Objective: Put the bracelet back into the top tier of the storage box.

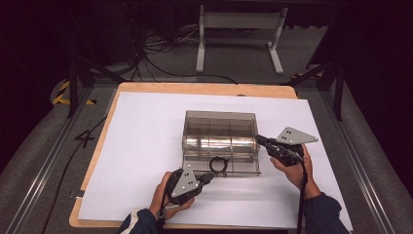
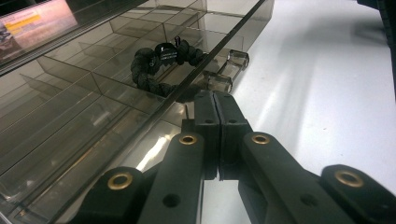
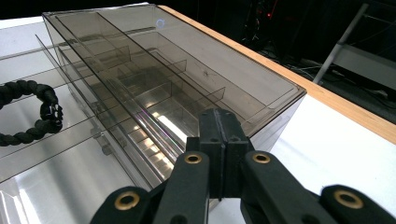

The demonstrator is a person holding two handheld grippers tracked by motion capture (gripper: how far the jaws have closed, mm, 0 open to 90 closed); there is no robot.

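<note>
White paper sheet point(image 1: 146, 146) covers a wooden table point(image 1: 204, 88) in a dark room with floor cables point(image 1: 160, 58). Clear compartment box point(image 1: 219, 141) lies between both closed, empty grippers, left gripper point(image 1: 208, 178) and right gripper point(image 1: 260, 140); black braided bracelet point(image 2: 161, 65) rests inside, just beyond the left jaws.

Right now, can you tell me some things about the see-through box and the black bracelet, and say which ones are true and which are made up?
1. The black bracelet lies in the clear box. True.
2. The left gripper has its jaws wide open. False: they are shut together, with nothing between them.
3. The box stands on a white sheet. True.
4. The right gripper is holding the bracelet. False: its jaws are shut and empty, at the box's end.
</note>
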